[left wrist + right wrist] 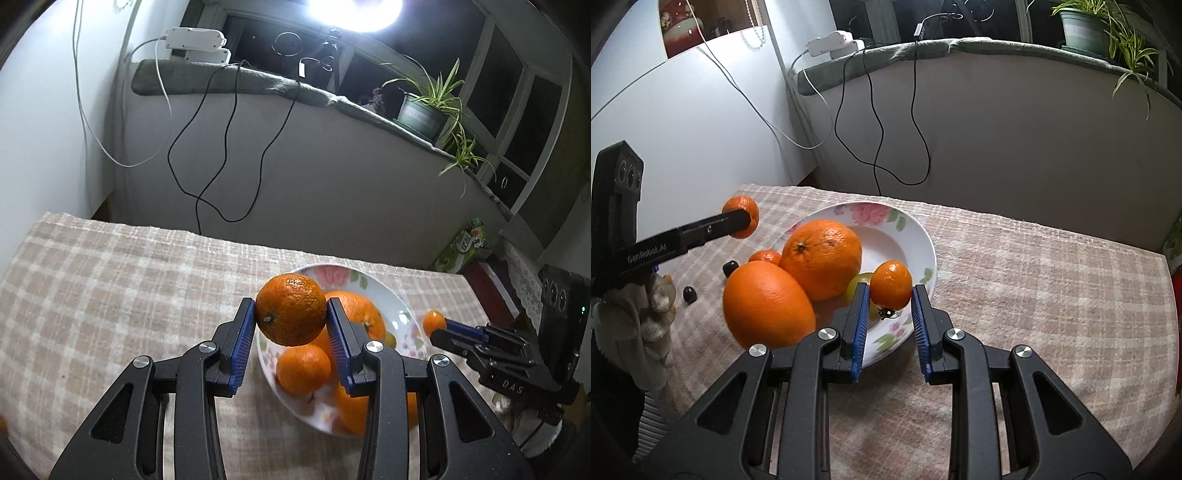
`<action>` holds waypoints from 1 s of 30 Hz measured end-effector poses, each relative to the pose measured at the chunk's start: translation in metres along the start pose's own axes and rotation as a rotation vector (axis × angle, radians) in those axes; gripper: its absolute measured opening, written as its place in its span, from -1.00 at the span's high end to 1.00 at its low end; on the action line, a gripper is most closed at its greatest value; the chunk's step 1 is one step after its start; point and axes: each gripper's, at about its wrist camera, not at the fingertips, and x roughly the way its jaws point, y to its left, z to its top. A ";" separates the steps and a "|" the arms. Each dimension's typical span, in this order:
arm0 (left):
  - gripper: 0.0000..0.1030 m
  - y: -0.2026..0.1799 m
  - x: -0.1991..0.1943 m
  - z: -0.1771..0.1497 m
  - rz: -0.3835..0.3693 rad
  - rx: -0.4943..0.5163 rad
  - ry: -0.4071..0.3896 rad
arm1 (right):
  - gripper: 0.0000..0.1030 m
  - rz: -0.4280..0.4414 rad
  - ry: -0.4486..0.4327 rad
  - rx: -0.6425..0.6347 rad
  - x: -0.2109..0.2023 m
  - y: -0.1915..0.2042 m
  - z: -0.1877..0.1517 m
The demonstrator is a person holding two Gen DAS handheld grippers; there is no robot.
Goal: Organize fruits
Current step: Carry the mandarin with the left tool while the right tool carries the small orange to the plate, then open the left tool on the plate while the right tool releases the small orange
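Left gripper [291,319] is clamping a mandarin [291,309] above the plate [397,301] | right gripper [890,297] is gripping a small orange fruit [891,284] at plate's 5 o'clock | both should be lowered gently before release.

Checked cloth [110,280] on the tabletop, windowsill behind.
Ahead of the left claw [291,314], past the cloth's far edge, a grey wall rises to a sill [236,79] with a grey mat. On the sill, up and left of the claw, two white boxes [195,42] lie stacked; black cables [221,147] and a white cable [85,122] hang down the wall. Further right on the sill stands a potted plant [424,110] with long drooping leaves. A bright lamp [354,11] glares above against dark window panes. Low to the right, beyond the tabletop's corner, stands a green carton [461,247].
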 end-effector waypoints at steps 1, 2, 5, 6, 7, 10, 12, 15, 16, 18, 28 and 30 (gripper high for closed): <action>0.27 0.000 0.002 0.001 0.001 -0.001 0.002 | 0.53 -0.001 0.001 0.001 0.002 -0.001 0.000; 0.27 0.001 0.004 0.001 0.001 -0.001 0.005 | 0.53 -0.001 0.003 0.000 0.003 -0.001 0.001; 0.27 0.001 0.010 0.002 0.000 -0.006 0.014 | 0.53 -0.003 0.008 0.002 0.009 -0.002 0.003; 0.27 0.001 0.012 0.002 -0.001 -0.007 0.017 | 0.53 -0.003 0.009 0.004 0.010 -0.002 0.003; 0.27 0.001 0.014 0.001 -0.001 -0.008 0.020 | 0.53 -0.003 0.010 0.005 0.011 -0.003 0.003; 0.27 0.001 0.017 0.002 -0.002 -0.009 0.026 | 0.53 0.000 0.012 0.007 0.014 -0.003 0.003; 0.27 0.001 0.019 0.003 -0.004 -0.011 0.030 | 0.53 0.004 0.014 0.004 0.015 -0.001 0.003; 0.27 0.001 0.020 0.003 -0.005 -0.011 0.034 | 0.53 0.007 0.017 -0.003 0.016 0.001 0.003; 0.27 0.000 0.020 0.004 -0.004 -0.008 0.035 | 0.53 0.006 0.018 -0.005 0.017 0.001 0.003; 0.27 0.000 0.020 0.004 -0.002 -0.008 0.036 | 0.53 0.004 0.013 -0.005 0.017 0.002 0.003; 0.06 -0.005 0.020 0.008 0.001 0.004 0.026 | 0.46 -0.004 0.014 -0.010 0.016 0.002 0.004; 0.02 -0.006 0.019 0.009 0.002 0.006 0.025 | 0.18 -0.009 0.007 -0.010 0.015 0.001 0.004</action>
